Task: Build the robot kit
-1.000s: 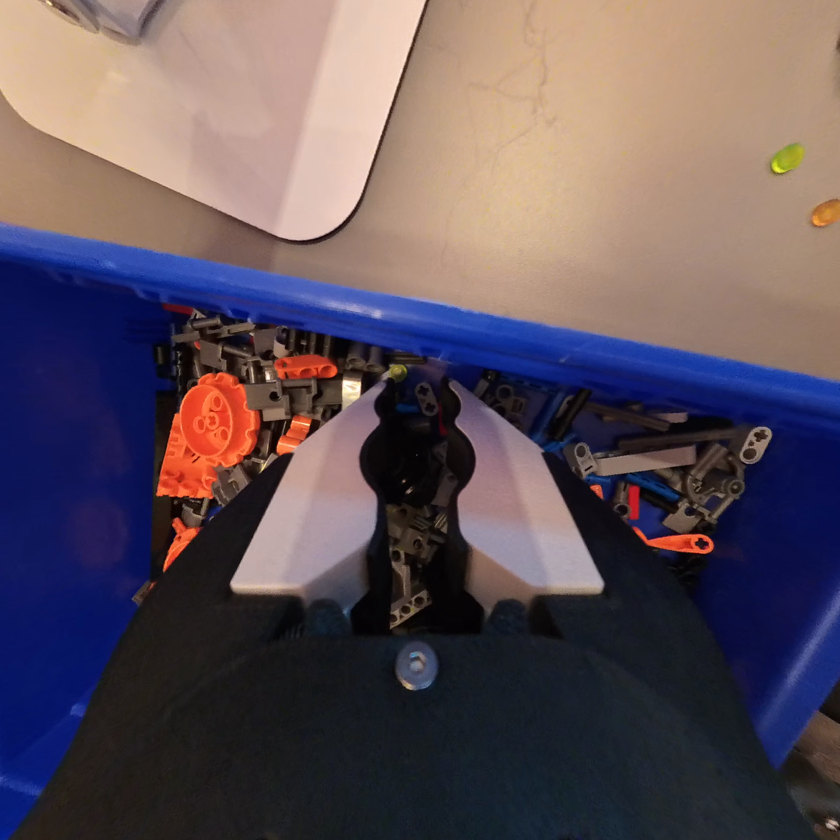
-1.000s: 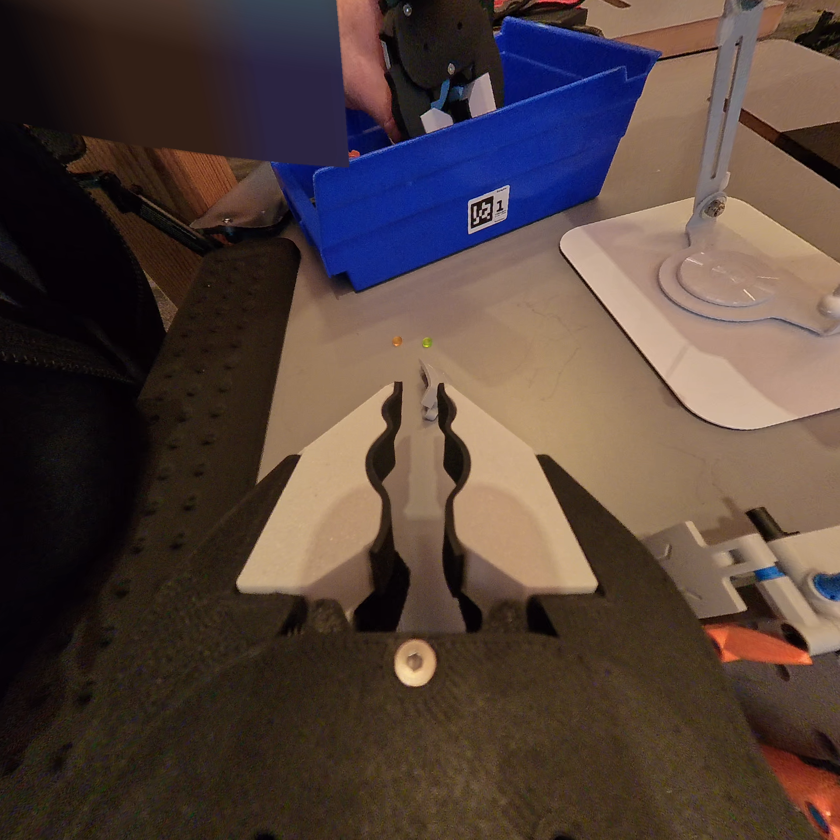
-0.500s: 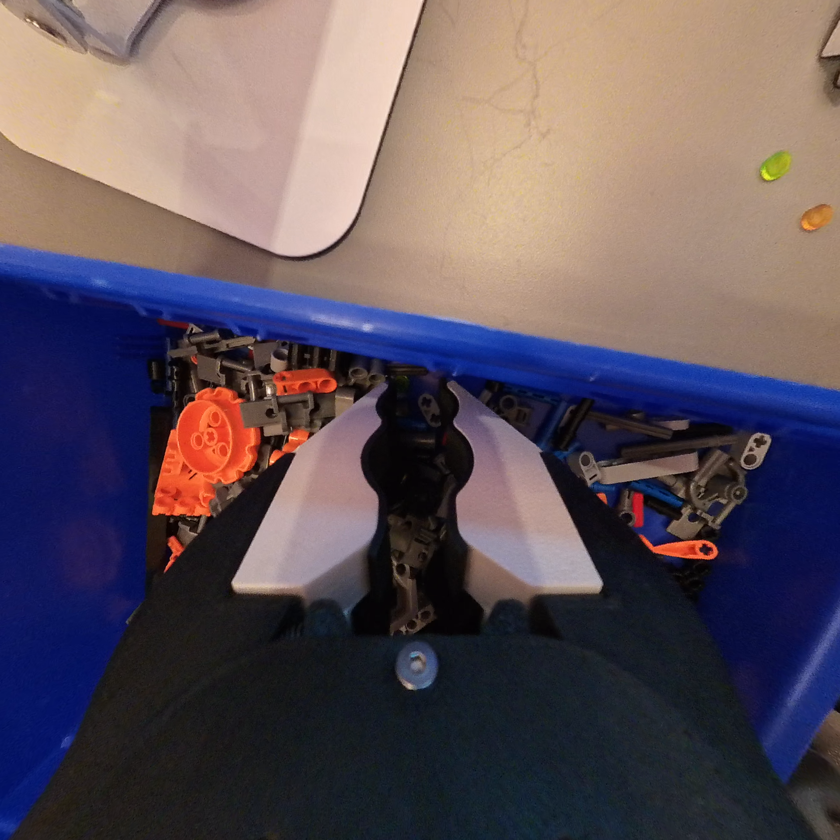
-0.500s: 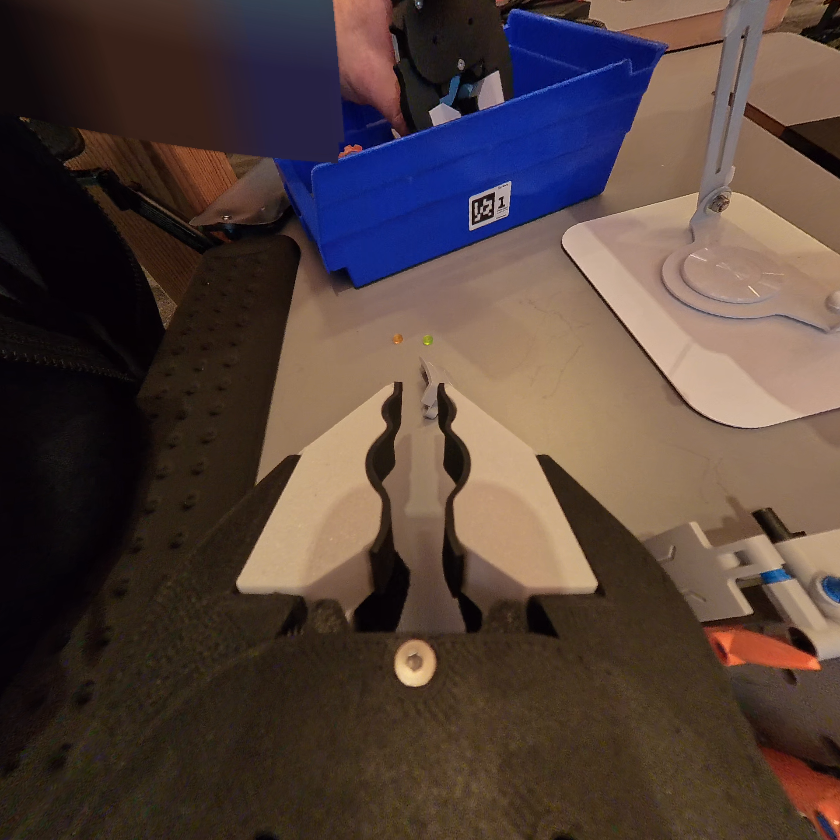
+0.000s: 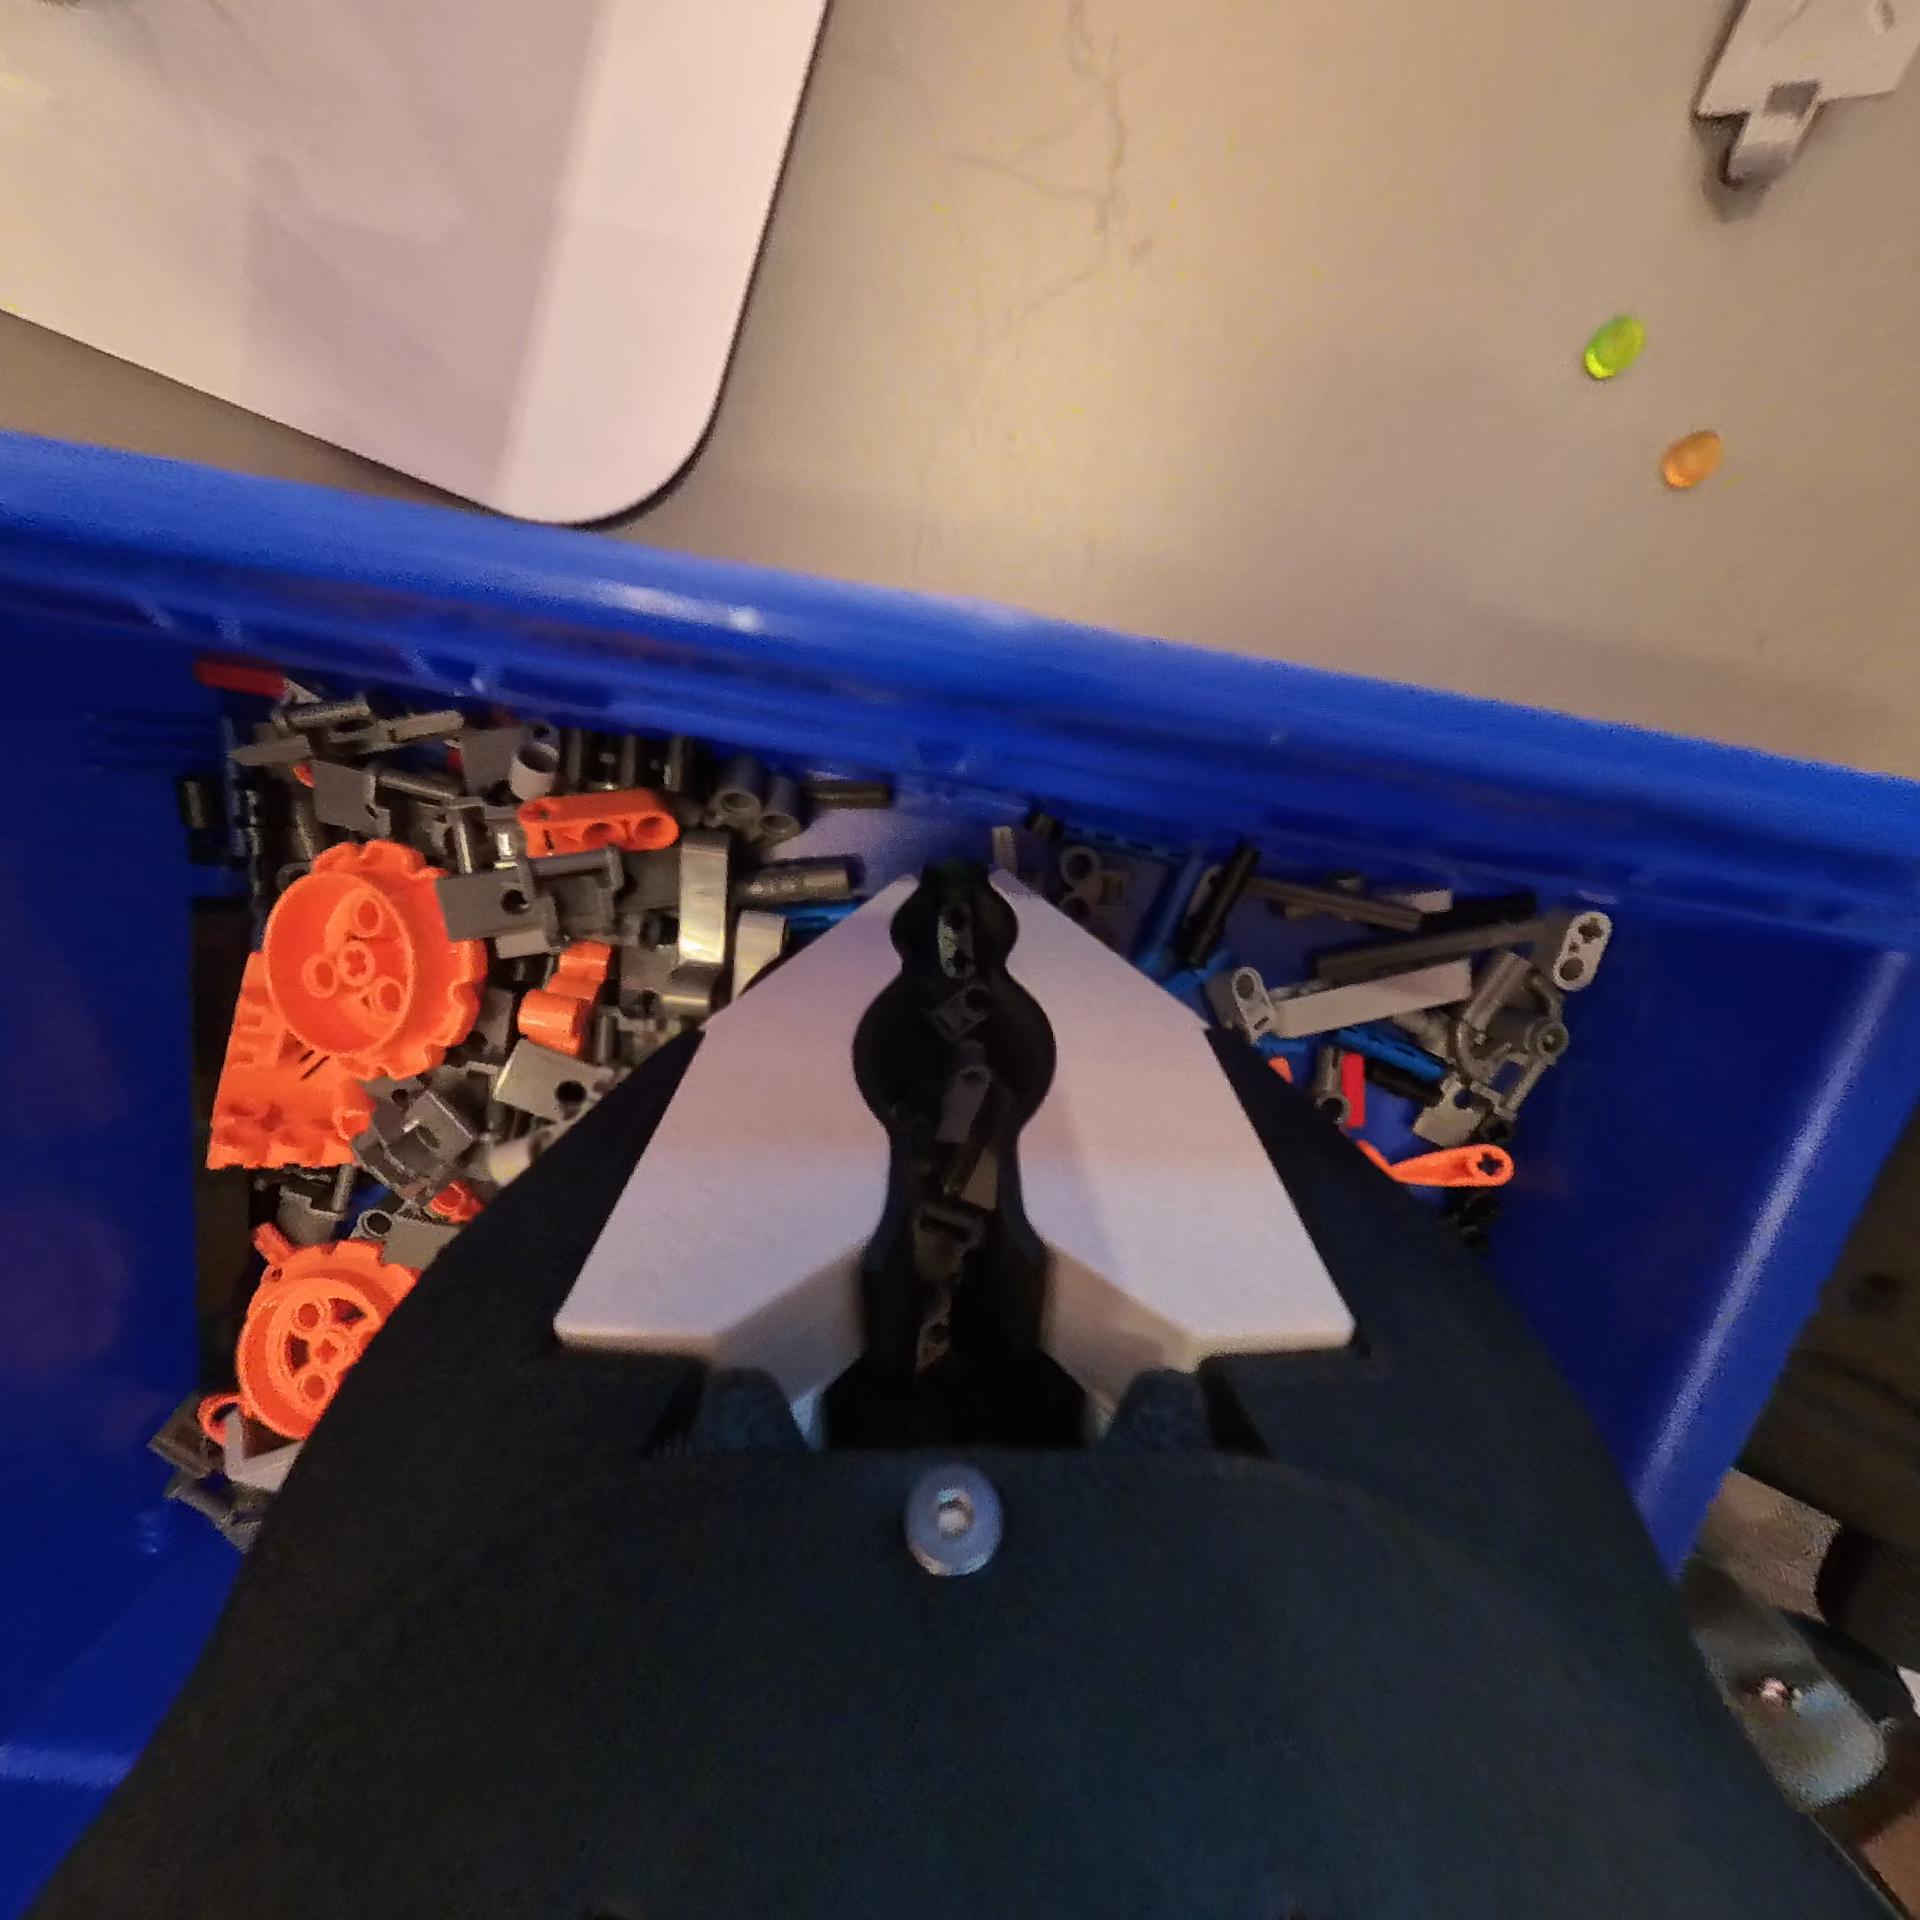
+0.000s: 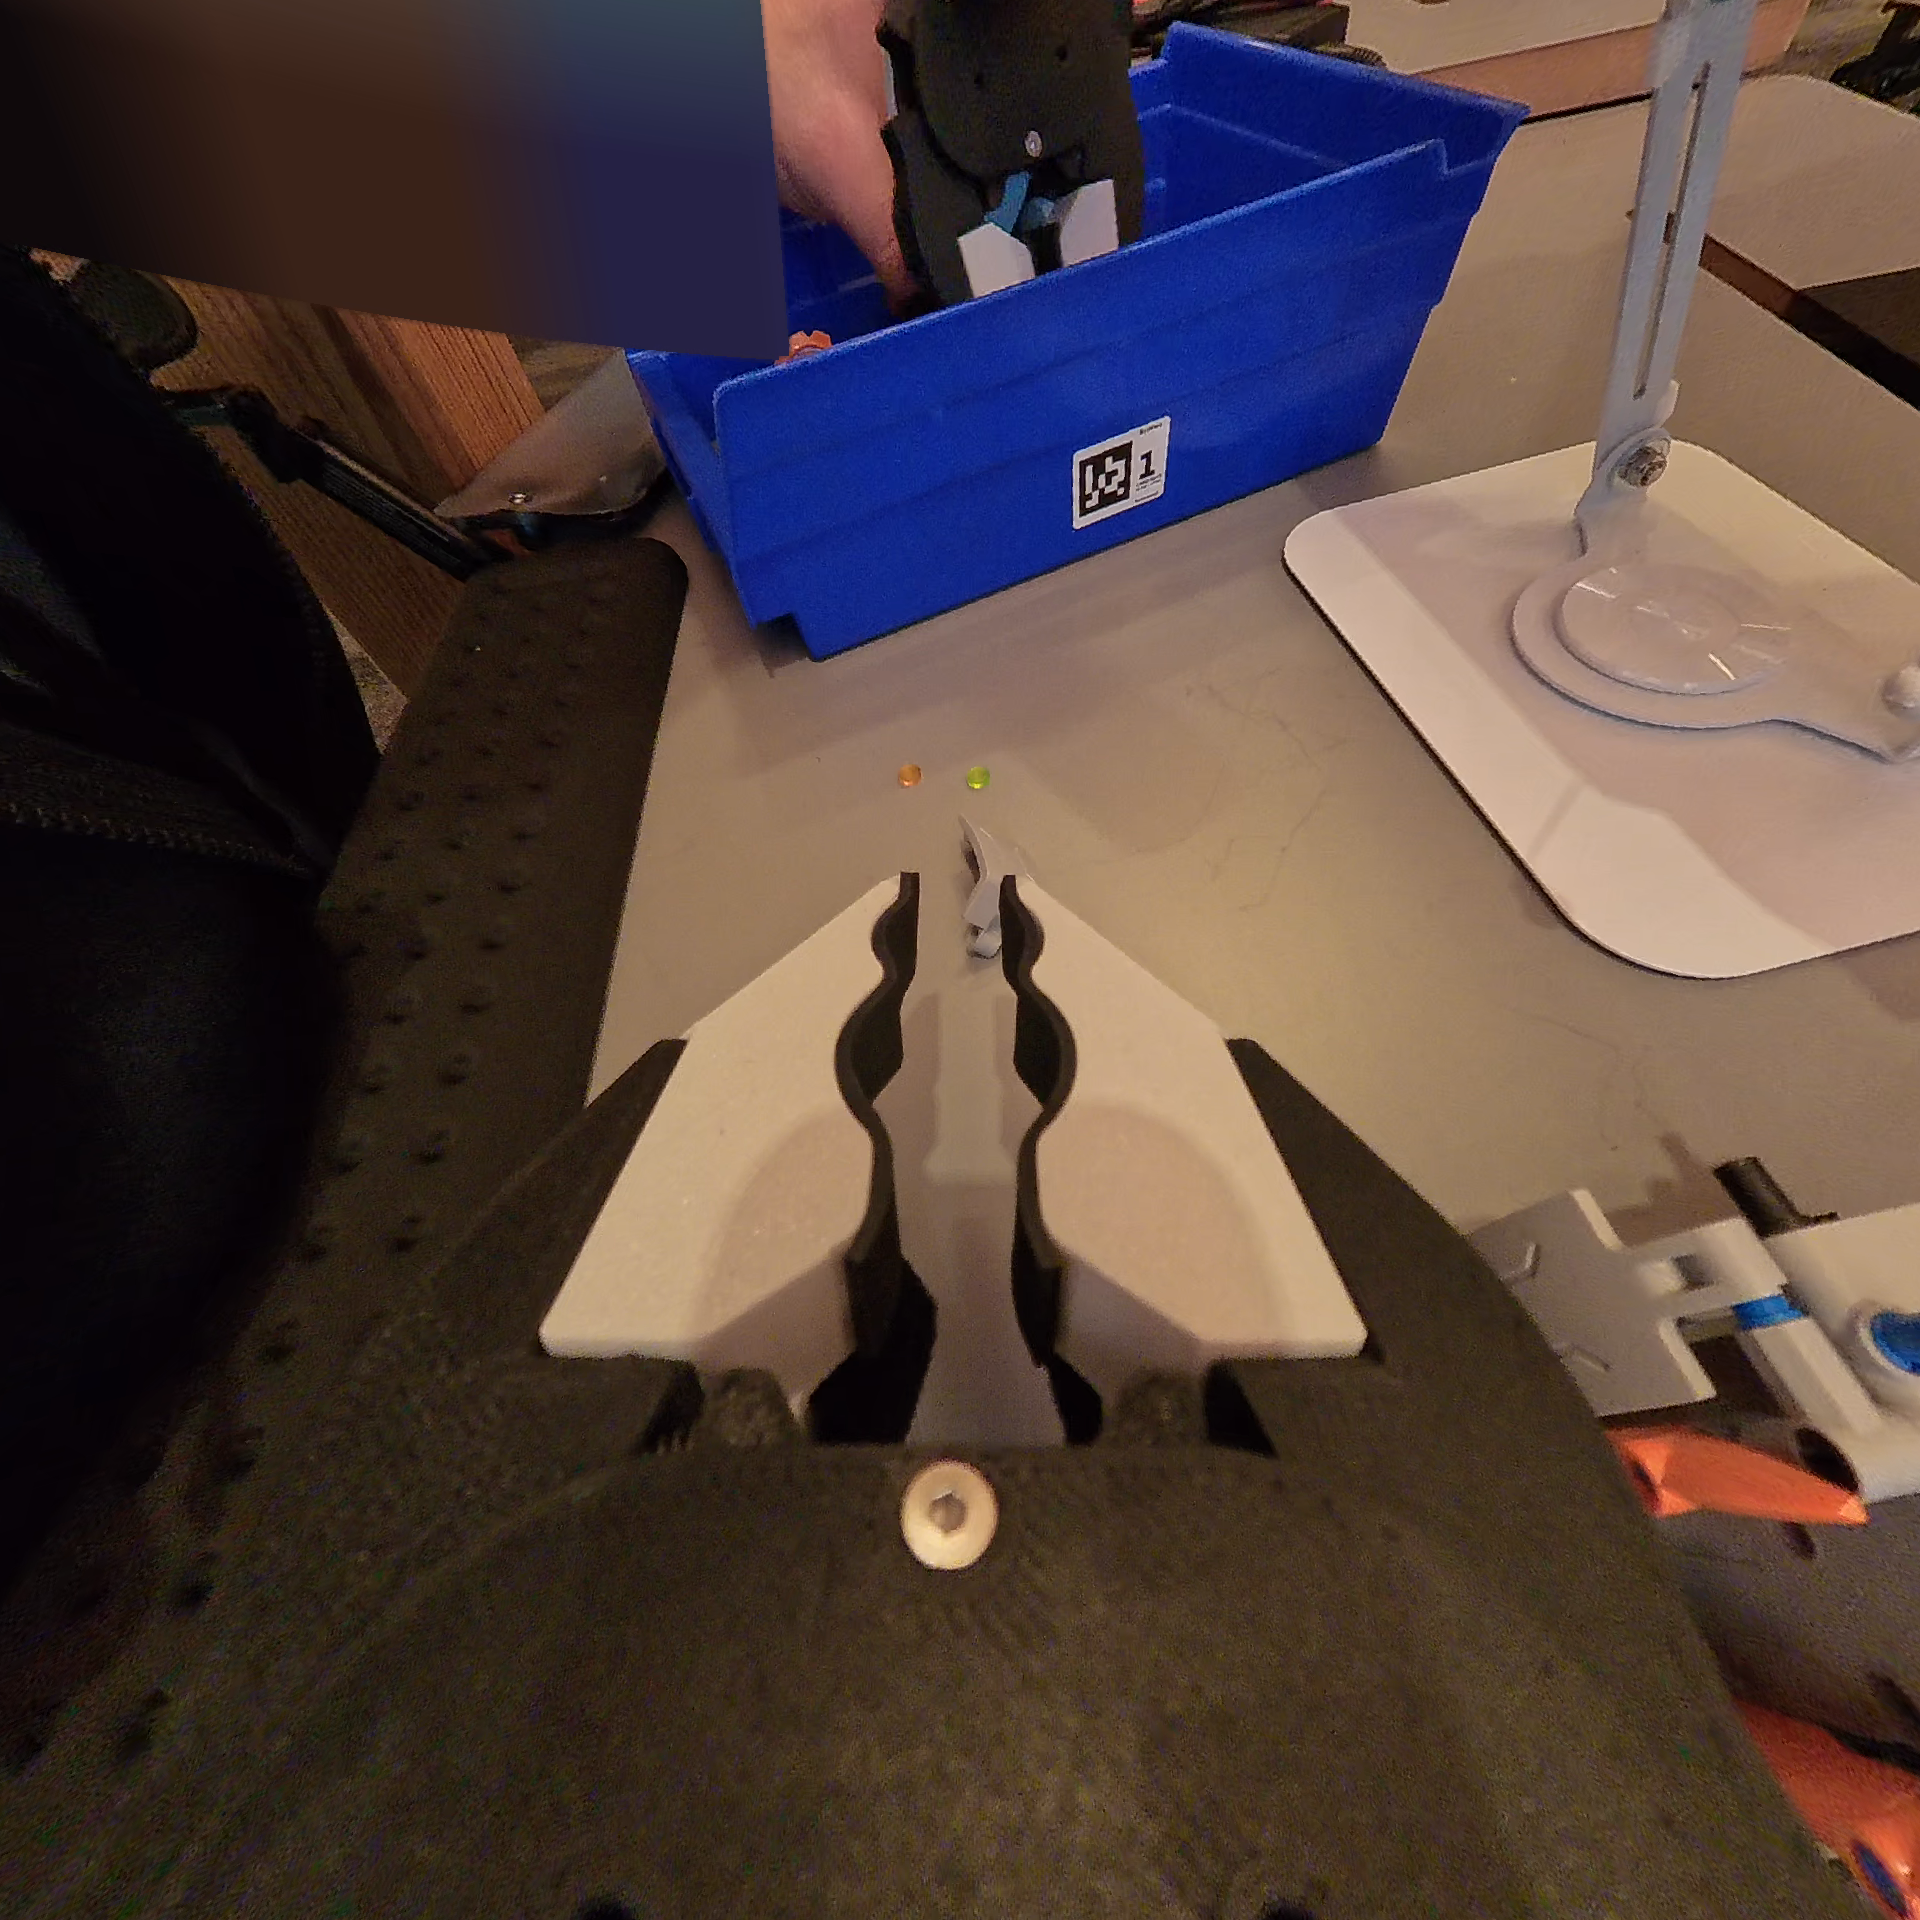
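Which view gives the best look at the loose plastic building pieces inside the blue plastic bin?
The left wrist view: it looks straight down into the blue plastic bin, showing the loose plastic building pieces with orange wheels among grey and black parts. The right wrist view sees mostly the bin's outer wall; only one orange bit peeks over the rim.

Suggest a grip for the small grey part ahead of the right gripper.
Probably pinch the small grey part across its narrow middle, coming from above with the right gripper. It lies on the table with its long axis roughly along the fingers, so its thin sides face them. It sits off-centre to the right; centre first.
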The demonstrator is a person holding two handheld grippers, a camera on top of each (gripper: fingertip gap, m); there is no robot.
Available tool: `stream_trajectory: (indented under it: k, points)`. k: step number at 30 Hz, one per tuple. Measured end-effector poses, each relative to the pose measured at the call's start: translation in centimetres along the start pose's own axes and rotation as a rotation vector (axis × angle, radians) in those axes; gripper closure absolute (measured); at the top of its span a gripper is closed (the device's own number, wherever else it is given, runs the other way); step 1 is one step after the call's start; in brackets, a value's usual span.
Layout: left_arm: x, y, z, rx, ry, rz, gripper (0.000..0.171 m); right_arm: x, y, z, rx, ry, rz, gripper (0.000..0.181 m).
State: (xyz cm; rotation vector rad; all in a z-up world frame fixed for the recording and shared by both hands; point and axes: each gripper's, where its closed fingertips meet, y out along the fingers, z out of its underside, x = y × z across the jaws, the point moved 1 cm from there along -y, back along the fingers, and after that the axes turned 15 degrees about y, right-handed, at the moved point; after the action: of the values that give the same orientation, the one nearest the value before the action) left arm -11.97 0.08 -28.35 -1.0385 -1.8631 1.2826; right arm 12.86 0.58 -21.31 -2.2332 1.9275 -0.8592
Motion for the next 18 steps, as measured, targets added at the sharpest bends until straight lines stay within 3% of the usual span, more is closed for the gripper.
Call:
stream_trajectory:
  k: [18]
  points:
    - [-0.05,0.10,0.34,-0.008,0.018,0.025,0.163,-0.19,0.01,0.10,0.003,0.005,0.003,0.168]
